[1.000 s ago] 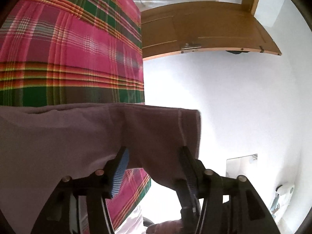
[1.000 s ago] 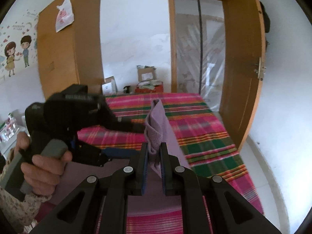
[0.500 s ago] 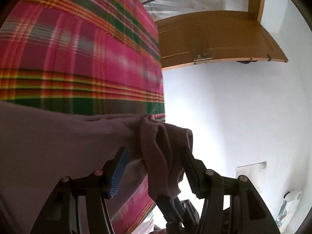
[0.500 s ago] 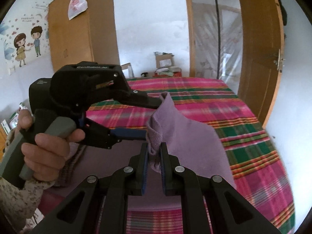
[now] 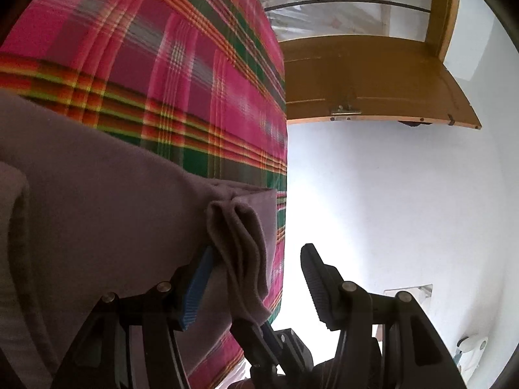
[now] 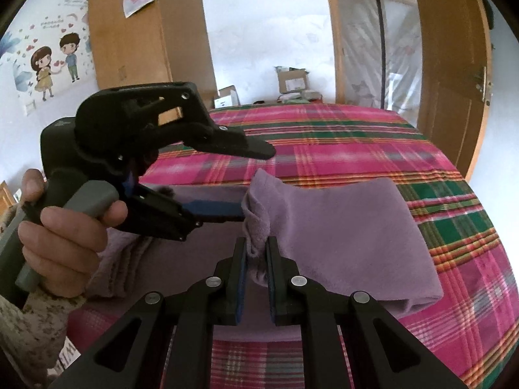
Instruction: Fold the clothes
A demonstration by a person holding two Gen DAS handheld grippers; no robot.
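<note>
Right gripper [image 6: 256, 259] clamps a bunched corner of the purple garment [image 6: 340, 227], which lies on the plaid bedspread [image 6: 356, 149]. Left gripper [image 5: 256, 272], jaws spread, touches the same corner with one finger only.

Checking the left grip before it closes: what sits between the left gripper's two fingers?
A bunched corner of the purple garment, pinched lower down by the right gripper. The left gripper is open; both wrist views show it.
</note>
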